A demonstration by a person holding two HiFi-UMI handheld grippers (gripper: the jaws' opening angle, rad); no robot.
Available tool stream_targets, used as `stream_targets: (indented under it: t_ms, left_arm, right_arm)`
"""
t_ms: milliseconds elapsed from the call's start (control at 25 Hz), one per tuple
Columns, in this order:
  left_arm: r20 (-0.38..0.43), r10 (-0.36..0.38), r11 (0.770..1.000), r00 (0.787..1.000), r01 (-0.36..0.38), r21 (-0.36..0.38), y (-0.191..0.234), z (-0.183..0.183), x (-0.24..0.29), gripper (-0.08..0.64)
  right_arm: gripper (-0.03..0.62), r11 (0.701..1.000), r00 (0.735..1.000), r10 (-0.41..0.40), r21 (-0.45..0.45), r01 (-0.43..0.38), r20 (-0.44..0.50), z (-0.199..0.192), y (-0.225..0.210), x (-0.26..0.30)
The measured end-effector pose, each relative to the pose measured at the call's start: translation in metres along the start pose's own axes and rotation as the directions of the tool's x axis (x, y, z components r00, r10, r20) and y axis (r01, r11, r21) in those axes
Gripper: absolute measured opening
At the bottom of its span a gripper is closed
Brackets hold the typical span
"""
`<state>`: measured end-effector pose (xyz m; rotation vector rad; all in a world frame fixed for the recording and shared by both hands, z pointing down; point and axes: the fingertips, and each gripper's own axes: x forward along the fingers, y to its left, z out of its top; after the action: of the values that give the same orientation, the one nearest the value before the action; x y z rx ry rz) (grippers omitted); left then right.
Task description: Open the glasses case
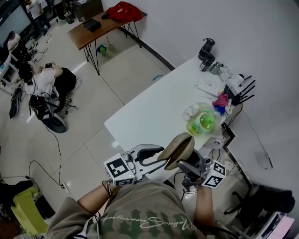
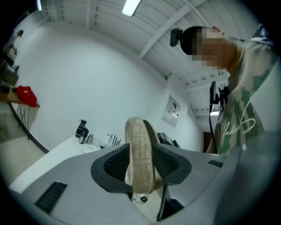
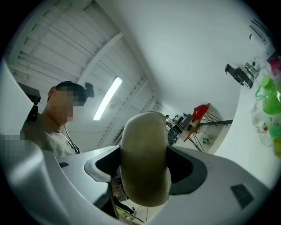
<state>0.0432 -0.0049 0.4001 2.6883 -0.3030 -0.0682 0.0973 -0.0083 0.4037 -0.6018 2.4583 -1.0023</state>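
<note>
Head view, glasses case: one tan glasses case [image 1: 179, 148] is up in the air just in front of my chest, past the near end of the white table [image 1: 154, 112] and not touching it.
Left gripper view, case: it stands edge-on [image 2: 139, 154], a pale woven face in front and a darker one behind; I cannot tell whether the lid is ajar.
Right gripper view, case: its smooth rounded end [image 3: 145, 158] fills the gap between the pads.
Left tongs: my left tongs [image 1: 159, 156] are clamped on the case's left end, both pads against it.
Right tongs: my right tongs [image 1: 187, 164] grip the case's right end the same way.
Surface: the table top is bare at its near end; at the far right lie a green bottle [image 1: 202, 122], a pink thing [image 1: 221, 100], a power strip [image 1: 209, 87], a box with black antennas [image 1: 236, 86] and black flasks [image 1: 206, 51].
Room: a pale tiled floor [image 1: 93, 107], white walls, and far left a wooden table [image 1: 93, 30] with a red bag [image 1: 124, 10]; a person [image 1: 46, 79] sits on the floor beside cables.
Arms: my left forearm [image 1: 93, 198] and right forearm [image 1: 204, 207] come up from the near edge, the tongs meeting on the case from opposite sides.
Count: one case, two tongs, two marker cubes [image 1: 119, 169] [image 1: 215, 173], one green bottle, one red bag.
</note>
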Motion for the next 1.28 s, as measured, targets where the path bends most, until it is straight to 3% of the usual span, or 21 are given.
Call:
stream_targets:
  t_ms: [80, 160, 360, 560, 640, 720, 880, 1080, 1280]
  left_arm:
    - [-0.036, 0.069, 0.992, 0.997, -0.064, 0.11, 0.005, -0.006, 0.0, 0.166]
    - [-0.056, 0.095, 0.98, 0.994, -0.084, 0.179, 0.004, -0.007, 0.002, 0.167]
    - [-0.063, 0.154, 0.978, 0.986, -0.143, 0.148, 0.011, -0.007, 0.003, 0.169]
    - [-0.088, 0.122, 0.989, 0.989, -0.114, 0.095, 0.011, -0.016, 0.005, 0.176]
    - [-0.117, 0.142, 0.985, 0.983, -0.129, 0.113, 0.013, -0.021, 0.006, 0.176]
    - [-0.134, 0.15, 0.982, 0.98, -0.132, 0.134, 0.014, -0.023, 0.006, 0.176]
    - [-0.154, 0.091, 0.989, 0.984, -0.071, 0.128, 0.004, -0.026, 0.011, 0.176]
    - [-0.101, 0.121, 0.989, 0.988, -0.111, 0.096, 0.015, -0.015, 0.008, 0.123]
    - [-0.095, 0.201, 0.978, 0.975, -0.194, 0.081, 0.036, -0.015, -0.004, 0.112]
  right_arm:
    - [0.322, 1.0, 1.0, -0.024, -0.011, 0.024, -0.003, 0.001, -0.003, -0.001]
    - [0.322, 0.999, 0.999, -0.047, -0.02, 0.047, -0.001, 0.001, -0.005, 0.0]
    - [0.322, 0.995, 0.996, -0.084, -0.057, 0.086, 0.032, 0.006, -0.007, -0.001]
    - [0.322, 0.992, 0.996, -0.083, -0.095, 0.085, 0.018, 0.003, -0.003, 0.002]
    - [0.322, 0.987, 0.997, -0.083, -0.14, 0.081, -0.003, 0.001, -0.001, 0.001]
    - [0.322, 0.984, 0.998, -0.057, -0.173, 0.052, -0.023, -0.001, 0.005, 0.002]
    - [0.322, 0.981, 0.997, 0.015, -0.189, -0.029, -0.071, -0.012, 0.018, 0.014]
    - [0.322, 0.99, 0.997, 0.075, -0.116, -0.074, 0.002, -0.008, 0.016, 0.017]
    - [0.324, 0.982, 1.0, -0.012, -0.187, 0.014, 0.012, -0.01, 0.009, 0.024]
